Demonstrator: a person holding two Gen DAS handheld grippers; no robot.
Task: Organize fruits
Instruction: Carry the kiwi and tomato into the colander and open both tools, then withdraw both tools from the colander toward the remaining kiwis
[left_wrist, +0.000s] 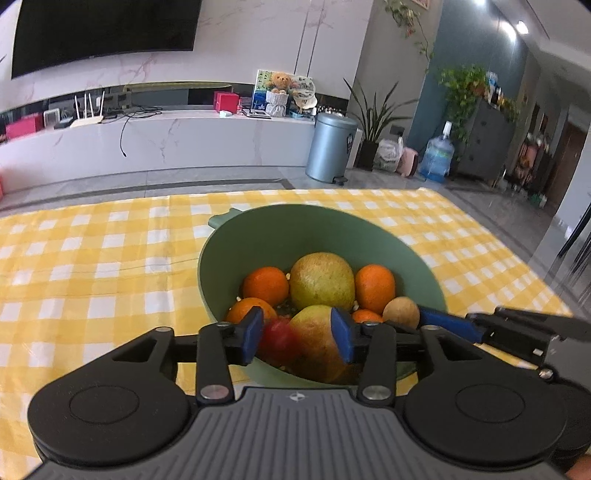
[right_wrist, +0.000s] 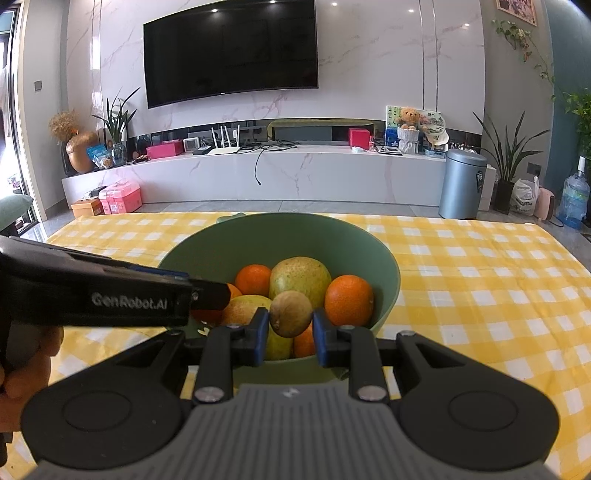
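Living room backdrop: marble wall, dark television (right_wrist: 231, 51) well behind bowl, grey bin (right_wrist: 462, 183) behind and to its right. Yellow checked tablecloth (right_wrist: 480, 280) under everything. Green bowl (right_wrist: 280, 236) standing on cloth, upright, centre of both views.

Inside bowl, largest first: big green-yellow pear-like fruit (left_wrist: 322, 282) at middle; second fruit, yellow-green with red blush (left_wrist: 314, 341), at near wall; oranges (left_wrist: 375, 288) either side of big fruit, more partly hidden lower down.

Left gripper (left_wrist: 297, 334) over near rim of bowl, fingers apart, bracketing blushed fruit; right pad close against its skin, left pad seemingly clear, contact hard to judge through blur. Fruit appears to rest in bowl.

Right gripper (right_wrist: 290, 334) over near rim, fingers clamped on small round brown fruit (right_wrist: 290, 314), held above the other fruit.

Hand (right_wrist: 26, 362) partly visible at left edge of right view, gripping left tool.
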